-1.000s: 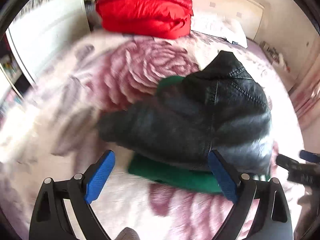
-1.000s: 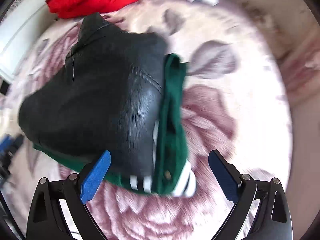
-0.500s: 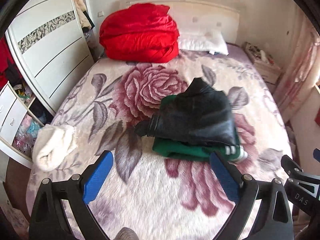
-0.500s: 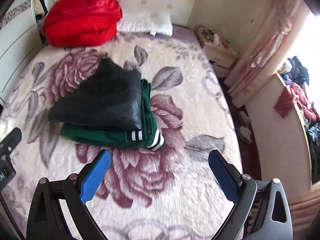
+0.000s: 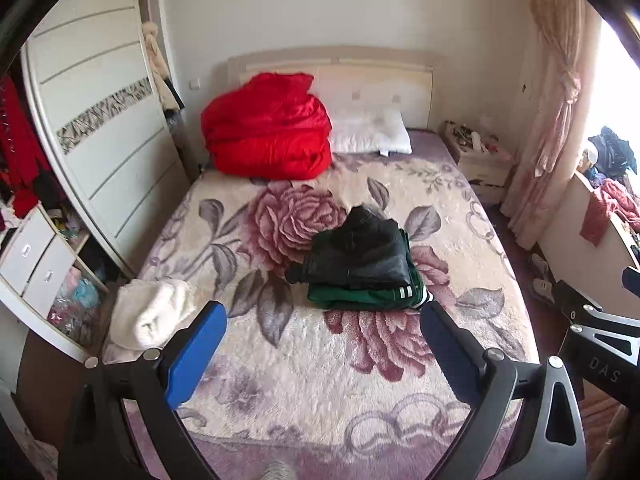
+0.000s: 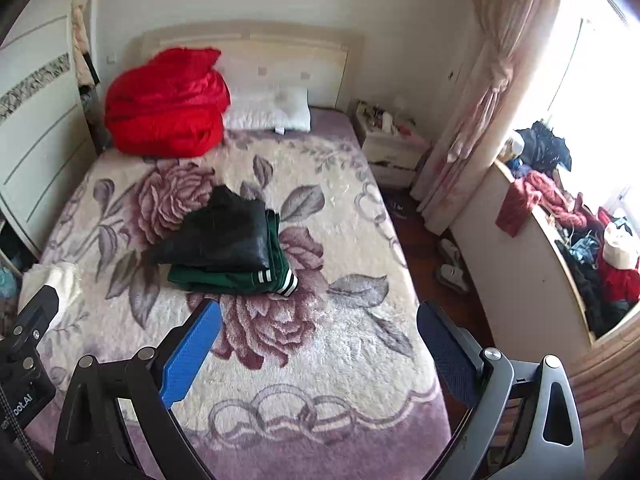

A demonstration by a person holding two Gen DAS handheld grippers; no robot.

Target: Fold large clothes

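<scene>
A folded black leather jacket [image 5: 360, 252] [image 6: 224, 232] lies on top of a folded green garment with white stripes [image 5: 368, 296] [image 6: 240, 278] in the middle of the bed [image 5: 320, 380] [image 6: 320, 360]. My left gripper [image 5: 324, 344] is open and empty, well back from the stack, over the foot of the bed. My right gripper [image 6: 318, 344] is also open and empty, likewise far from the clothes. In the left wrist view the right gripper's body shows at the right edge [image 5: 596, 344].
A red quilt [image 5: 268, 136] [image 6: 164, 108] and white pillow [image 5: 372, 136] lie at the headboard. A rolled white fluffy item [image 5: 148, 312] [image 6: 52, 284] sits at the bed's left edge. Wardrobe [image 5: 100, 128] left, nightstand [image 6: 392, 148], curtain and a clothes-piled ledge [image 6: 580, 240] right.
Both grippers have pulled far back from the stack toward the foot of the bed; the folded jacket and green garment stay put on the bed. Both stayed open.
</scene>
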